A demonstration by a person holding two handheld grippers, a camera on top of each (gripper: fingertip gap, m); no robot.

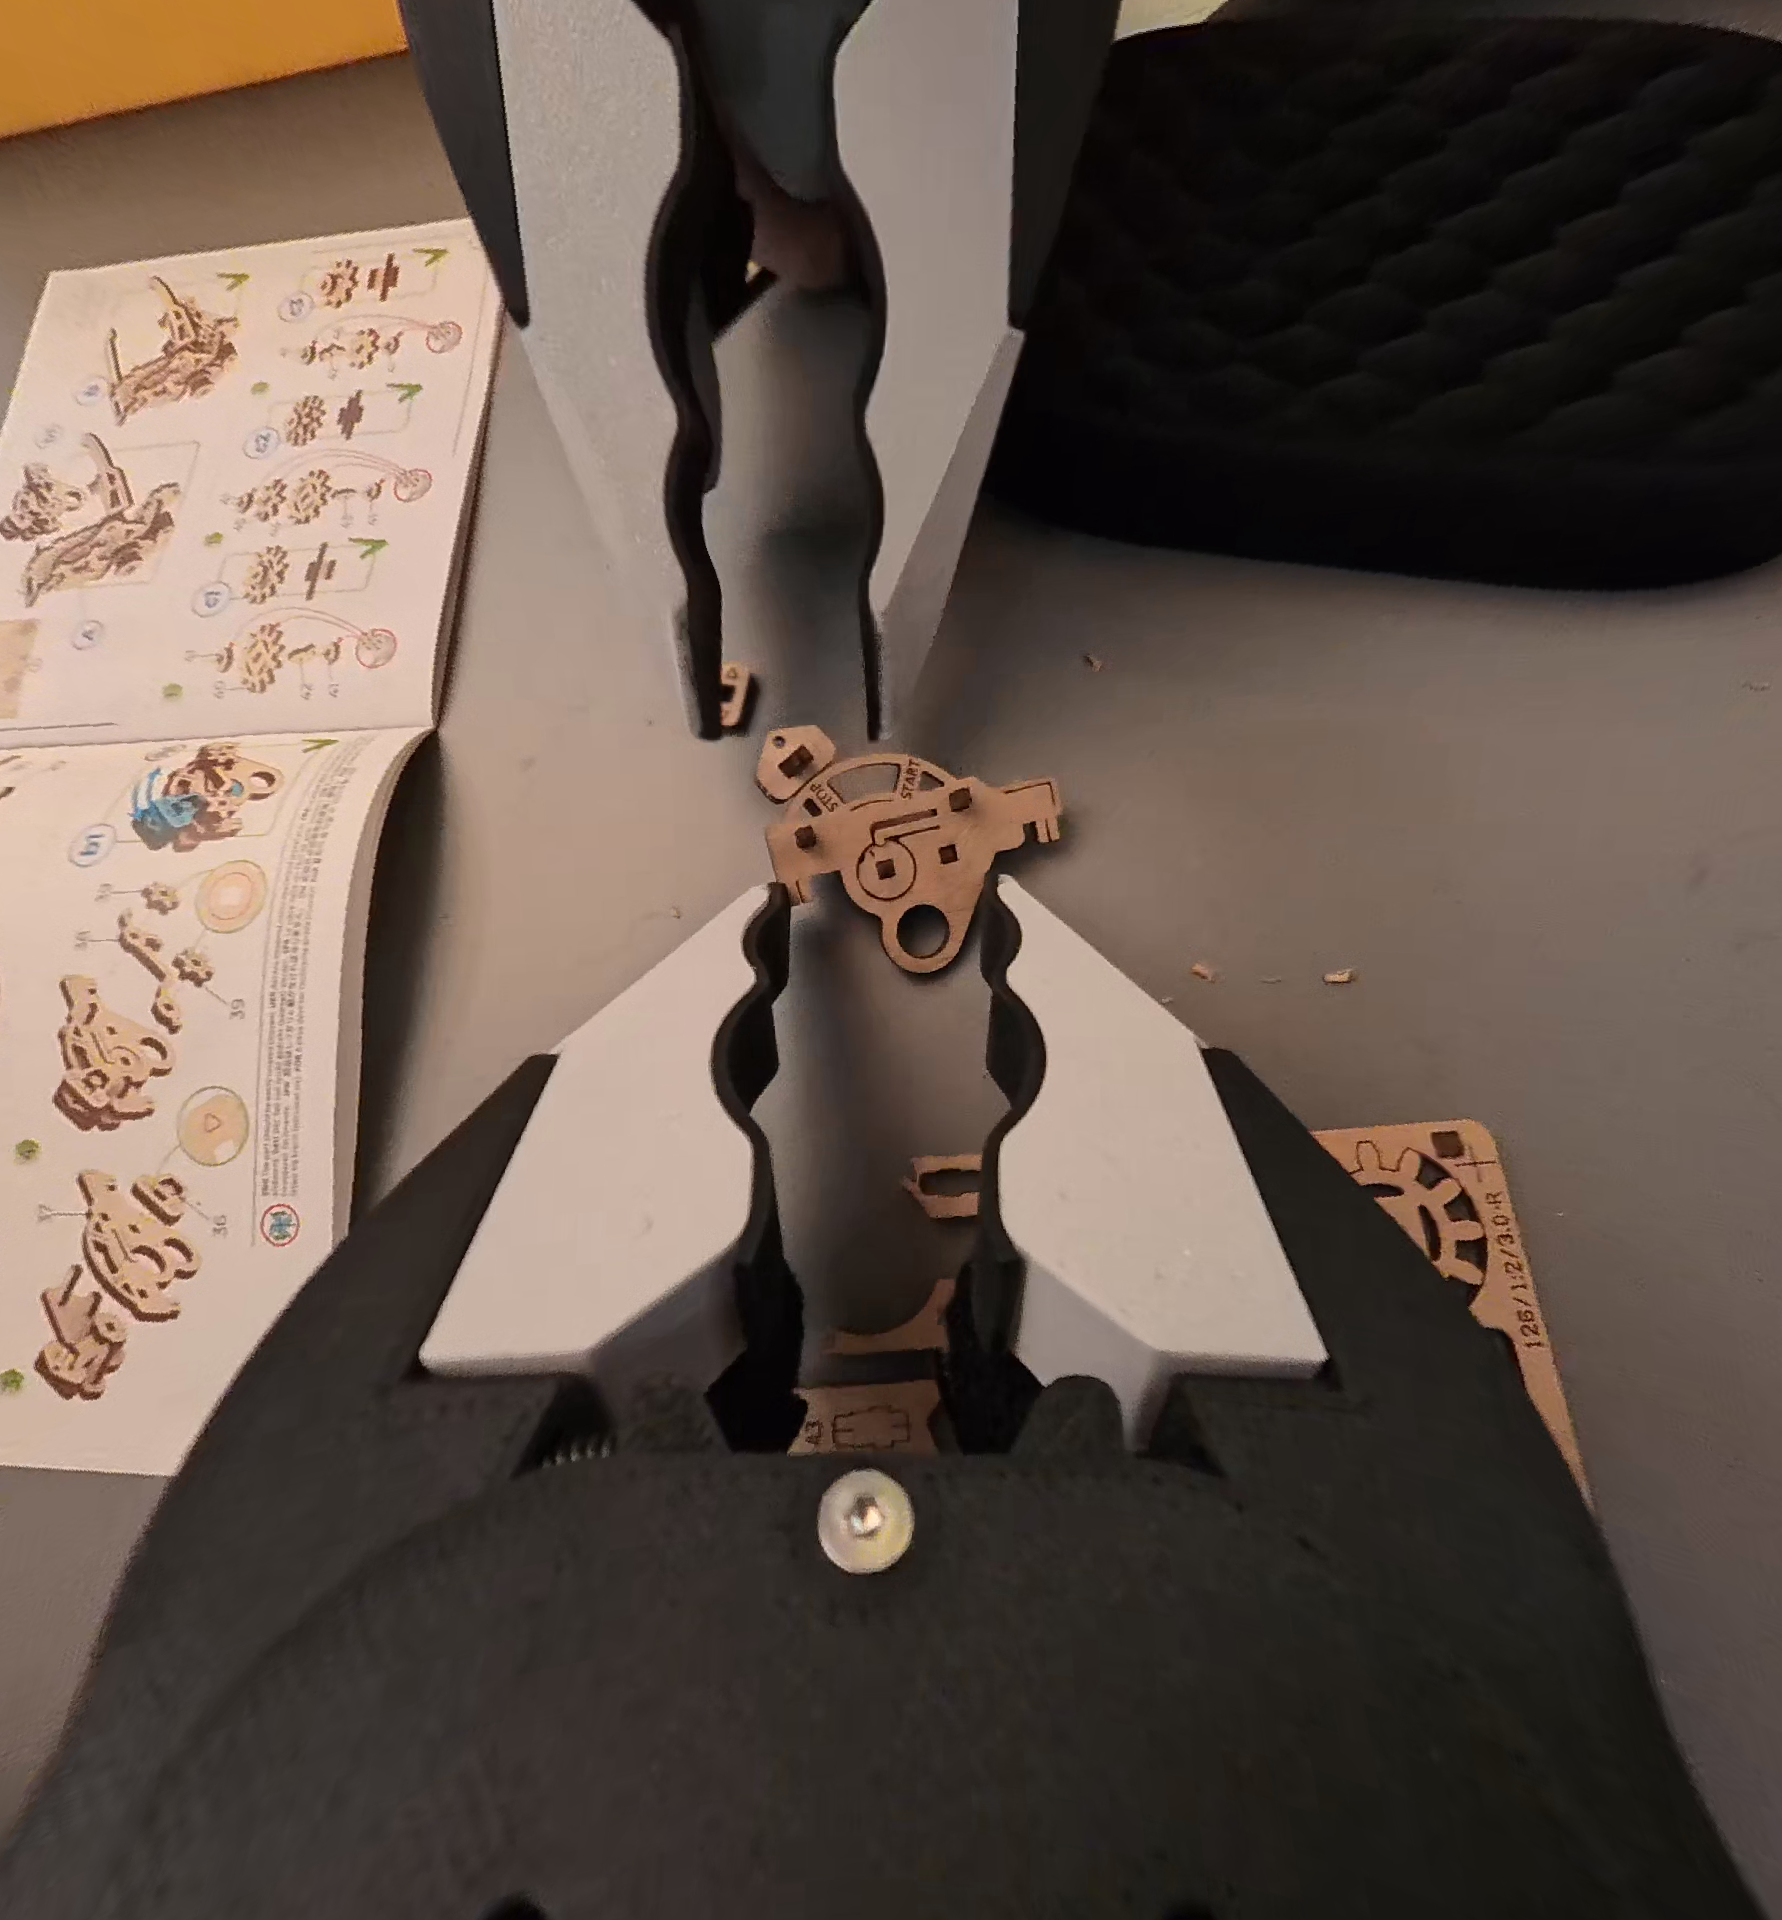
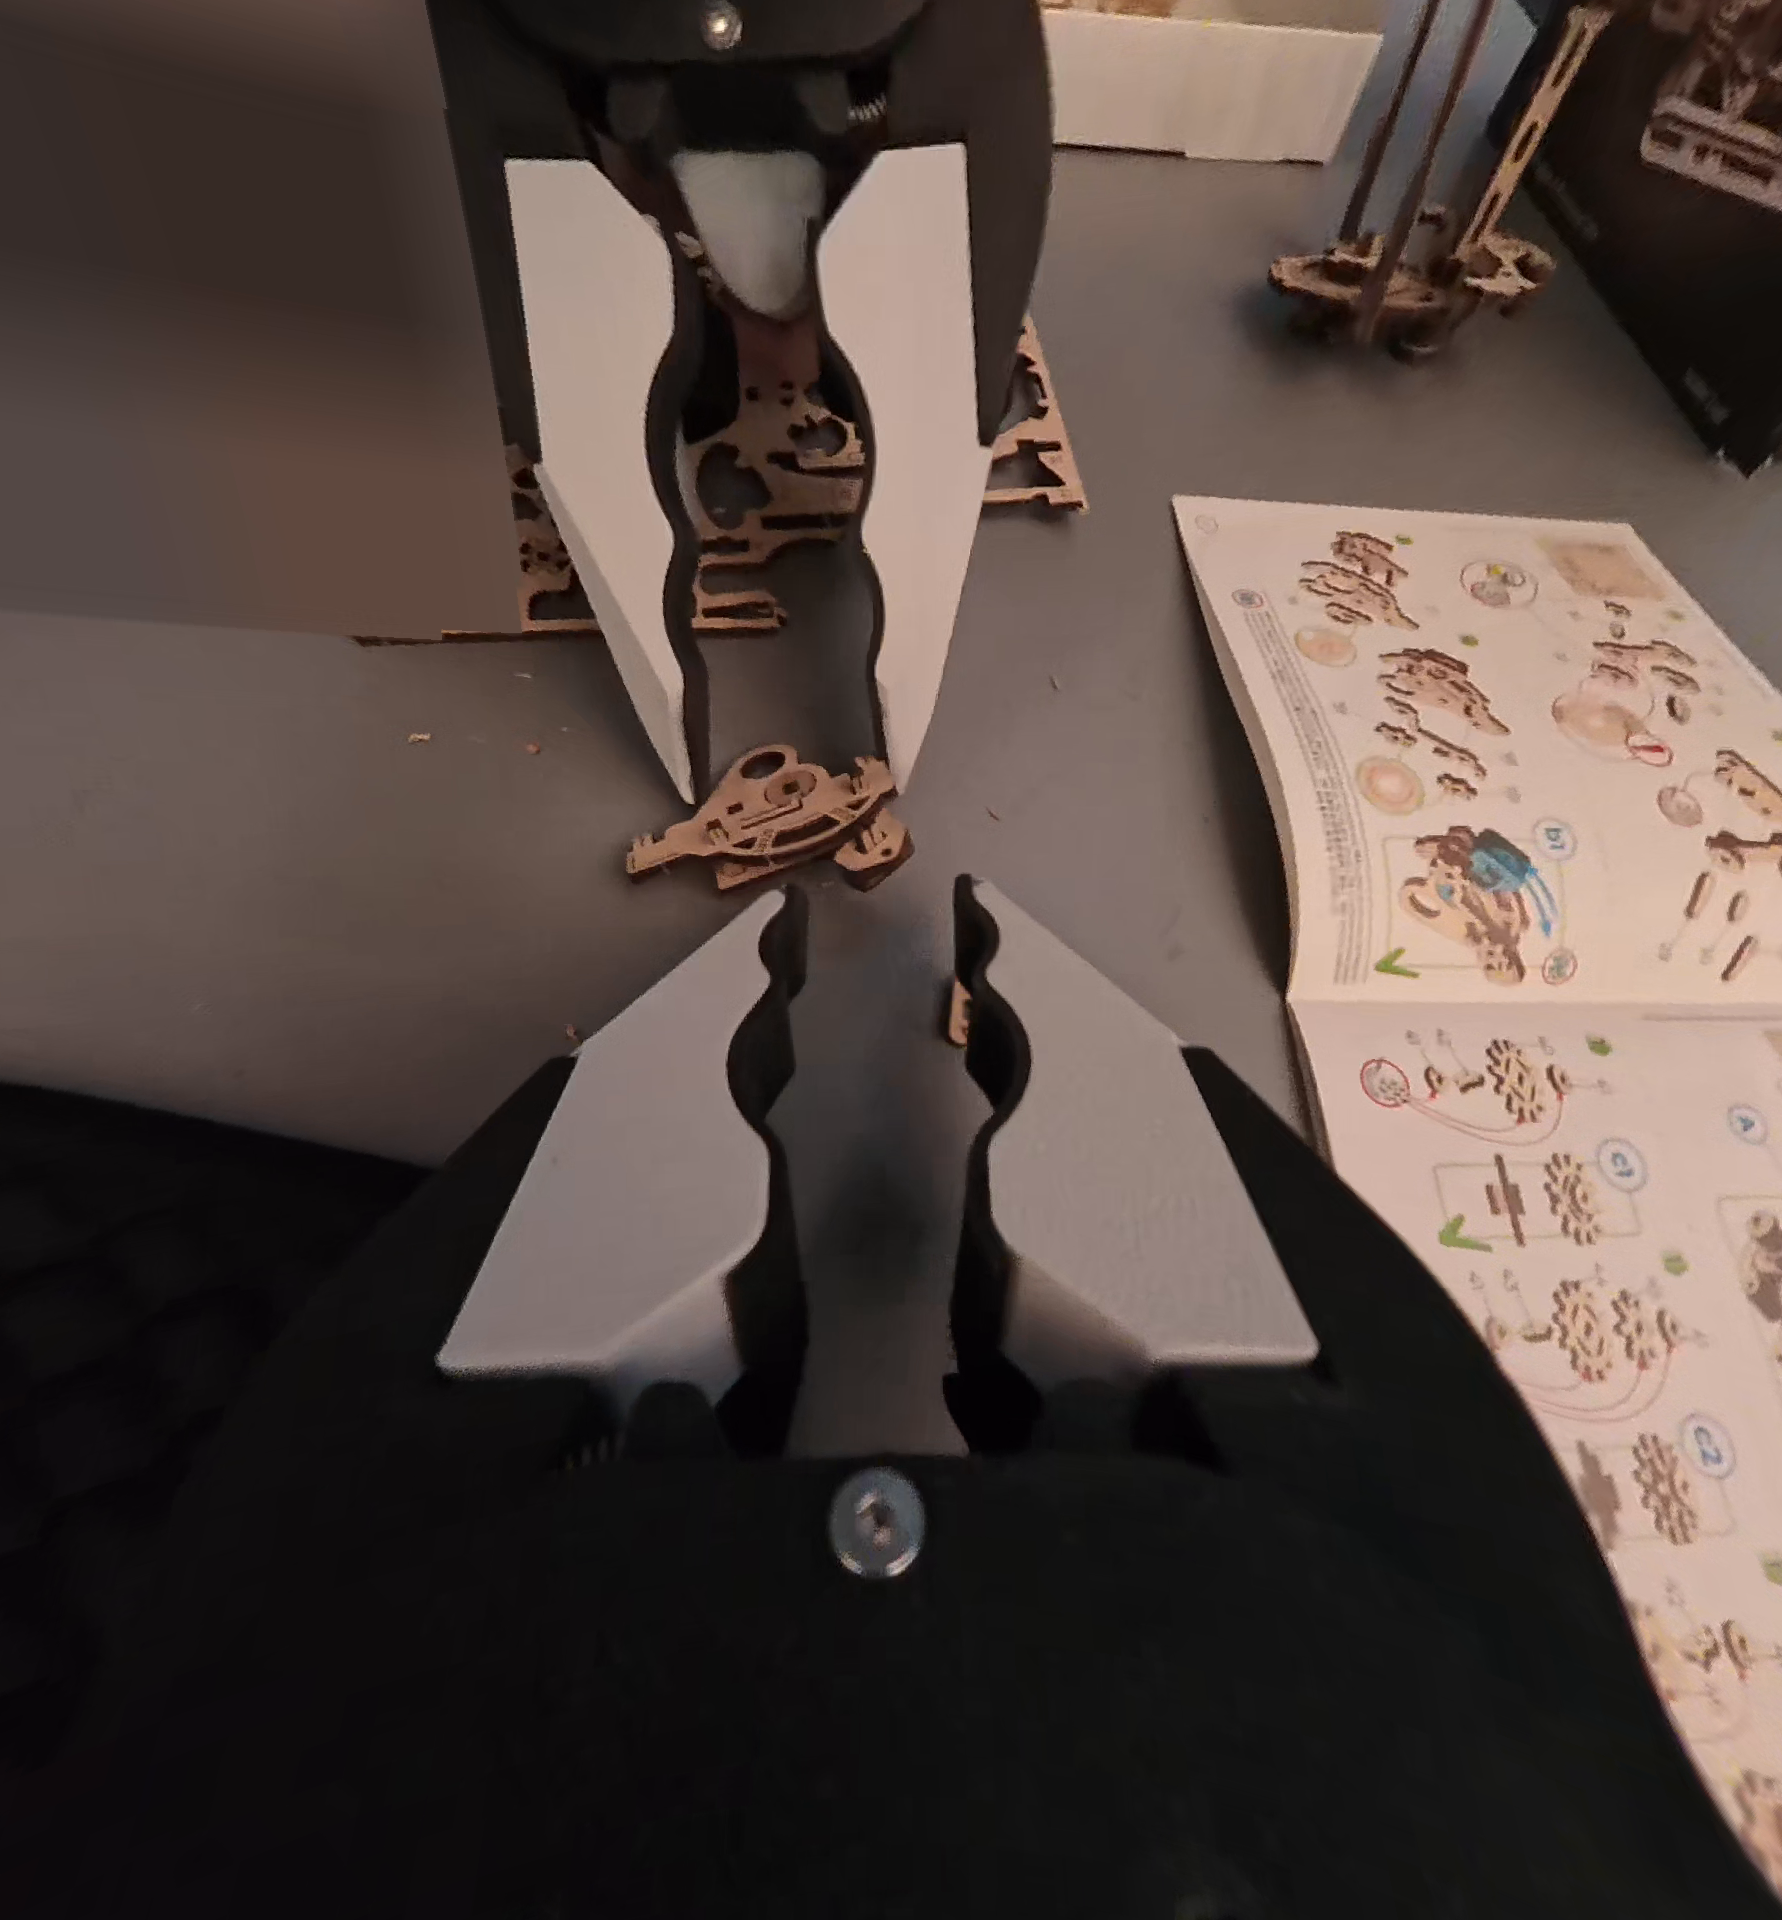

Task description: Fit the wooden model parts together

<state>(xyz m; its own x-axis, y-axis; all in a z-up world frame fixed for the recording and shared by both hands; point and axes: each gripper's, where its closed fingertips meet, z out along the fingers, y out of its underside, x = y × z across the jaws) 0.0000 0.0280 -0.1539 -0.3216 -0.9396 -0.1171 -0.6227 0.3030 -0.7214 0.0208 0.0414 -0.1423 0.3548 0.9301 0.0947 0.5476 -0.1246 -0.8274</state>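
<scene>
The flat wooden part [image 1: 902, 847] lies on the grey tabletop [image 1: 1386, 831] at mid-frame in both views, between the two grippers' tips. A second, tiny piece [image 1: 733, 689] sits just beside the far gripper's tip in the left wrist view; in the right wrist view it [image 2: 960, 1011] shows beside the near gripper's right-hand finger, and I cannot tell whether it rests on the tabletop or clings to the pad.

The left gripper [image 1: 882, 904] has its jaws apart and empty, its tips flanking the part's lower lobe. The right gripper [image 2: 876, 894] is likewise parted and holds nothing, just short of the part.

Risks, as I judge them: the part is thin and lies flat, so closing jaws may slide it along the smooth tabletop or tip it rather than lift it (the little piece could be knocked away unnoticed). The two grippers face each other closely and could collide.

Around them: an open booklet [image 1: 191, 779] at left, a cut-out sheet [image 1: 1427, 1236] at lower right, a black cushion [image 1: 1438, 312] at upper right. The right wrist view adds a built model [image 2: 1406, 270] and a dark box [image 2: 1739, 208], upper right.
</scene>
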